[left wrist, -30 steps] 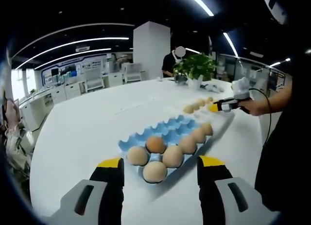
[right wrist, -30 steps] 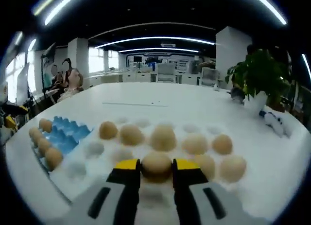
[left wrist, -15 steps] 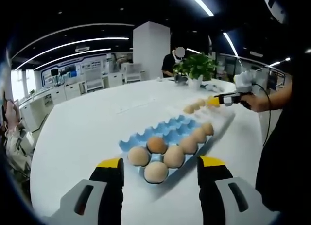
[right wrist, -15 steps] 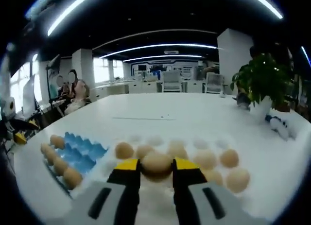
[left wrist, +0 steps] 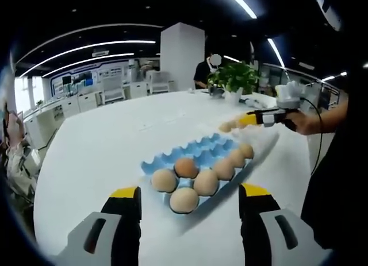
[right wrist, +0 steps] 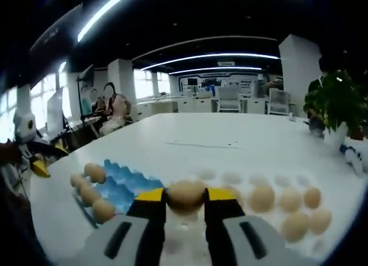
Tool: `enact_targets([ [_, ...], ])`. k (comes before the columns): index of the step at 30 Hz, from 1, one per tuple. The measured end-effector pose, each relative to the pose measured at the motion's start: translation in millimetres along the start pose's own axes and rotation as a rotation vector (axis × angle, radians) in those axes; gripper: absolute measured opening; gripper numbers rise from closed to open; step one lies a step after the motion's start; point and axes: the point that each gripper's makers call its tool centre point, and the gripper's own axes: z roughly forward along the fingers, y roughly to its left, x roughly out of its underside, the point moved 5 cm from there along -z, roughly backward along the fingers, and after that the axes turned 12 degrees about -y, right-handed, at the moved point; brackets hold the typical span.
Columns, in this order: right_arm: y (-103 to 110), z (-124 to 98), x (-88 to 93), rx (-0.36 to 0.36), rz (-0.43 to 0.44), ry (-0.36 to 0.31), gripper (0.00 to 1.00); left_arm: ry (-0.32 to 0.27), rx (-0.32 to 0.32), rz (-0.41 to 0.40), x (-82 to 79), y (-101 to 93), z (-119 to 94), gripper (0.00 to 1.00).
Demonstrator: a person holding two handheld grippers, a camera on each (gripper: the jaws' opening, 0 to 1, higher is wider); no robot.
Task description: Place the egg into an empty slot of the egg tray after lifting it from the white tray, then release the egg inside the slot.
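**Open slots at the blue tray's far side**

Eggs (left wrist: 185, 200) crowd the near end and right row of the blue egg tray (left wrist: 195, 153); its upper-left slots lie bare. Broad white surface (left wrist: 92, 157) left of it is unobstructed. Beyond, eggs dot the white tray (right wrist: 270, 182), and a potted plant (left wrist: 233, 79) stands well back.

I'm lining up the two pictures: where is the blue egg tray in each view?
Left gripper view: blue egg tray at centre, ahead of the open jaws.
Right gripper view: blue egg tray at lower left, left of the held egg.
Shared landmark: the potted plant.
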Motion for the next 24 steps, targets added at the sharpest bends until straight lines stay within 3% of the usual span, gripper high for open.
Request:
enact_targets([
  [14,63.1,31.0,-3.9,-0.2,0.018,-0.01,0.25,0.013,-0.007,-0.05,0.4,-0.9,-0.9,0.8],
  [24,106.0,56.1,7.5,-0.328,-0.001,0.02,0.25,0.017,-0.004,-0.052,-0.2,-1.1,-0.5,0.81],
])
